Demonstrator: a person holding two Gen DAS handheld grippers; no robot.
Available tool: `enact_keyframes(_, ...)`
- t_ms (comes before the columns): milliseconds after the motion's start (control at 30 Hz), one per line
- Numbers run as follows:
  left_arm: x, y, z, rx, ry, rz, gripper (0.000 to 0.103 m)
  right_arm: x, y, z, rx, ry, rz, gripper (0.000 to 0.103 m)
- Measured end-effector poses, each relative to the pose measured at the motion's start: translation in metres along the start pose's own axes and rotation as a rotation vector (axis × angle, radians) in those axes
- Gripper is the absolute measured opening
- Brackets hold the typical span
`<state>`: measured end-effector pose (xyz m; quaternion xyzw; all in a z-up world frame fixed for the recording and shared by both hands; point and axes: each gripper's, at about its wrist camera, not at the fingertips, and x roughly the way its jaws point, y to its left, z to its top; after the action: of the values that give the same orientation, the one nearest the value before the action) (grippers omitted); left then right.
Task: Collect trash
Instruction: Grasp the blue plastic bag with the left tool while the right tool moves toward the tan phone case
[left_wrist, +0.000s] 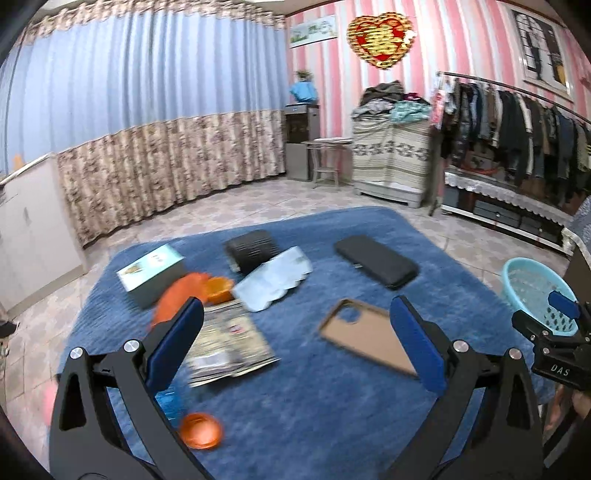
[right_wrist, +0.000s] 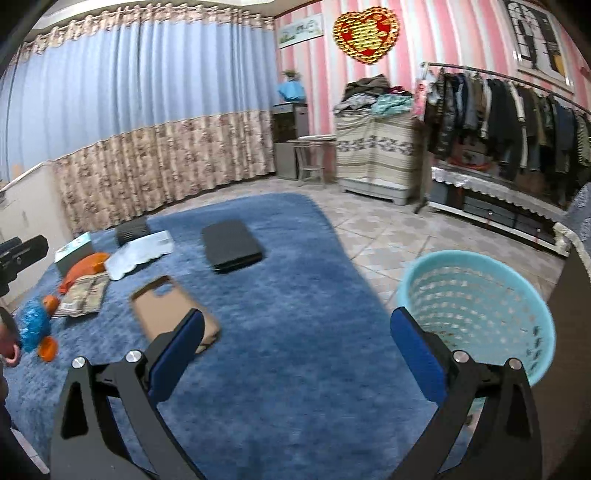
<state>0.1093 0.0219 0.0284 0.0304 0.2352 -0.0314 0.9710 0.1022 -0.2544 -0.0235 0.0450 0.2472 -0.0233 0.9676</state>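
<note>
Litter lies on a blue rug (left_wrist: 314, 406): a brown phone case (left_wrist: 362, 332), a white-blue packet (left_wrist: 273, 280), an orange bag (left_wrist: 181, 295), a printed paper (left_wrist: 229, 339) and a teal box (left_wrist: 151, 271). My left gripper (left_wrist: 295, 321) hovers open over the rug, the paper and phone case just beyond its fingers, nothing between them. My right gripper (right_wrist: 299, 328) is open and holds nothing. It hangs over the rug (right_wrist: 295, 295), with the phone case (right_wrist: 173, 314) by its left finger and a teal mesh basket (right_wrist: 472, 302) behind its right finger.
A black flat case (right_wrist: 231, 245) and a black ribbed box (left_wrist: 251, 251) lie further back on the rug. A blue toy with orange feet (right_wrist: 35, 328) is at the rug's left. The basket (left_wrist: 532, 284) stands on tiles; a clothes rack (right_wrist: 517, 122) lines the right wall.
</note>
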Motion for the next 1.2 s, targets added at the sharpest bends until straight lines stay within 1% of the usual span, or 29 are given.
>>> enact_keyframes(167, -0.01, 0.042, -0.009, -0.018, -0.002, 0.073, 0.097, 0.004, 0.033, -0.001, -0.043, 0.008, 0.038, 0.098)
enact_keyframes(267, -0.015, 0.059, -0.017, -0.012, 0.005, 0.113, 0.097, 0.005, 0.052, -0.004, -0.075, 0.011, 0.056, 0.098)
enact_keyframes(467, -0.02, 0.087, -0.037, -0.041, 0.048, 0.14, 0.097, 0.007, 0.074, -0.012, -0.115, 0.031, 0.08, 0.098)
enact_keyframes(633, -0.022, 0.106, -0.054, -0.084, 0.079, 0.152, 0.097, 0.008, 0.079, -0.015, -0.128, 0.041, 0.082, 0.098)
enact_keyframes(833, -0.019, 0.124, -0.081, -0.112, 0.137, 0.164, 0.097, 0.015, 0.082, -0.023, -0.133, 0.069, 0.083, 0.098)
enact_keyframes(933, -0.012, 0.126, -0.089, -0.116, 0.158, 0.173, 0.097, 0.02, 0.084, -0.028, -0.14, 0.089, 0.079, 0.098)
enact_keyframes(1000, -0.008, 0.128, -0.091, -0.119, 0.164, 0.172, 0.097, 0.023, 0.085, -0.031, -0.145, 0.097, 0.077, 0.098)
enact_keyframes(1133, 0.006, 0.124, -0.089, -0.115, 0.159, 0.14, 0.097, 0.026, 0.089, -0.033, -0.154, 0.107, 0.075, 0.098)
enact_keyframes(1200, 0.018, 0.12, -0.089, -0.091, 0.173, 0.154, 0.093, 0.026, 0.092, -0.033, -0.163, 0.11, 0.074, 0.098)
